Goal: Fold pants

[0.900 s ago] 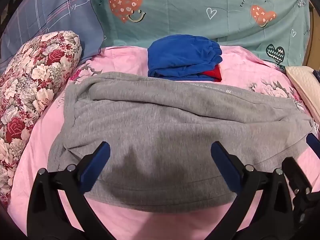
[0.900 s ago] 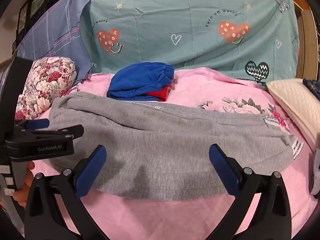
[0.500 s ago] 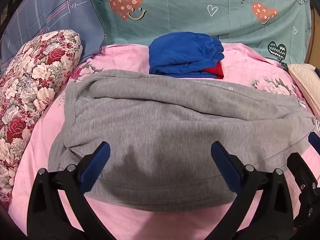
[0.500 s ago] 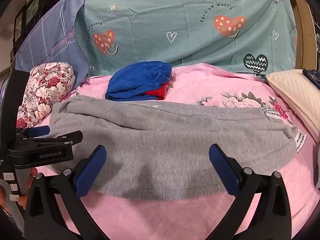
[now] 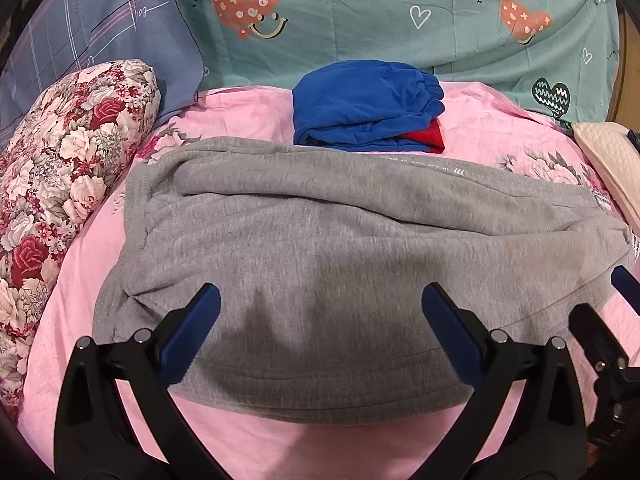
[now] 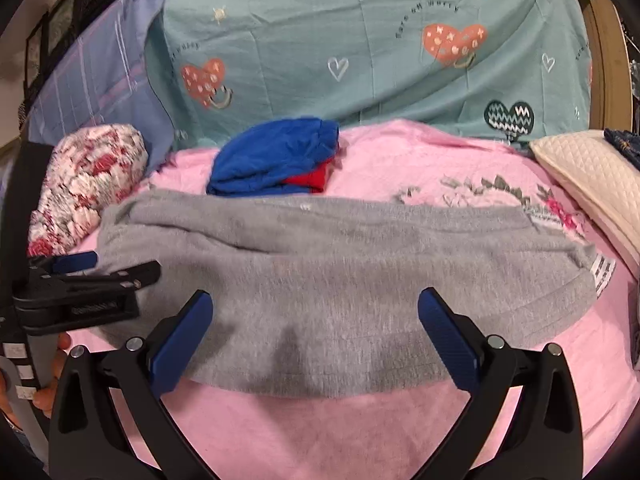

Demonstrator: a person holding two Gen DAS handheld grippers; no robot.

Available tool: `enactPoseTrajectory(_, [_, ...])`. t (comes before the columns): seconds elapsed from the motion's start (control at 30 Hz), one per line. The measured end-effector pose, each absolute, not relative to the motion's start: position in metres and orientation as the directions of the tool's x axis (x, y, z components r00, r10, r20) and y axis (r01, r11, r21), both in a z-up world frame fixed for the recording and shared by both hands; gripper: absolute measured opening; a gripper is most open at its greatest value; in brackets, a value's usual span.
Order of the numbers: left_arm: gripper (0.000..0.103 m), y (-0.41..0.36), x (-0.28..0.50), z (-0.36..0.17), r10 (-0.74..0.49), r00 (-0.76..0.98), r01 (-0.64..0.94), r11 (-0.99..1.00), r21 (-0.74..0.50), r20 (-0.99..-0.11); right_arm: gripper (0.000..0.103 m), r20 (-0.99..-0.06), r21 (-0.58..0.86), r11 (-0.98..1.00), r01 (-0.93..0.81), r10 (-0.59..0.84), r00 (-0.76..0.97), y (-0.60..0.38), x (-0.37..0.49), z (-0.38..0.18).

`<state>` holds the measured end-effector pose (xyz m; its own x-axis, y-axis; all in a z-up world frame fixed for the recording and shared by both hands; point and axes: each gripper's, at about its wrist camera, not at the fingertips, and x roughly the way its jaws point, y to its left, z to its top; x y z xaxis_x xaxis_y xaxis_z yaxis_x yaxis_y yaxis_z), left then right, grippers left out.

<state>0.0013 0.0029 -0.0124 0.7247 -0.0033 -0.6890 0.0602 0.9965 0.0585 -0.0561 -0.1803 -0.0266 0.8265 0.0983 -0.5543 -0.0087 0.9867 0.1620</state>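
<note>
Grey sweatpants lie folded across a pink bedsheet, waistband at the left, white labels at the right end; they also show in the right wrist view. My left gripper is open and empty, its blue pads above the pants' near edge. My right gripper is open and empty, also over the near edge. The left gripper shows in the right wrist view at the pants' left end. The right gripper's tip shows at the right edge of the left wrist view.
A folded blue and red garment lies behind the pants. A floral bolster lies along the left. A cream pillow is at the right. A teal heart-print quilt stands at the back.
Both grippers have lifted and tilted up a little, so the pants sit slightly lower in both views. The pants have not moved. Both grippers stay open.
</note>
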Motion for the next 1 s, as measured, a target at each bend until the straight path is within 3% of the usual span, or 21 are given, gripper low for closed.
enactPoseTrajectory(0.77, [0.101, 0.0, 0.009, -0.021, -0.06, 0.686, 0.105, 0.994, 0.018, -0.725, 0.102, -0.55, 0.166, 0.986, 0.024, 0.072, 0.832, -0.192, -0.054, -0.033])
enactPoseTrajectory(1.0, [0.101, -0.007, 0.003, -0.02, -0.066, 0.7, 0.132, 0.991, 0.038, -0.711, 0.102, -0.554, 0.297, 0.952, 0.076, 0.107, 0.826, -0.221, -0.051, -0.04])
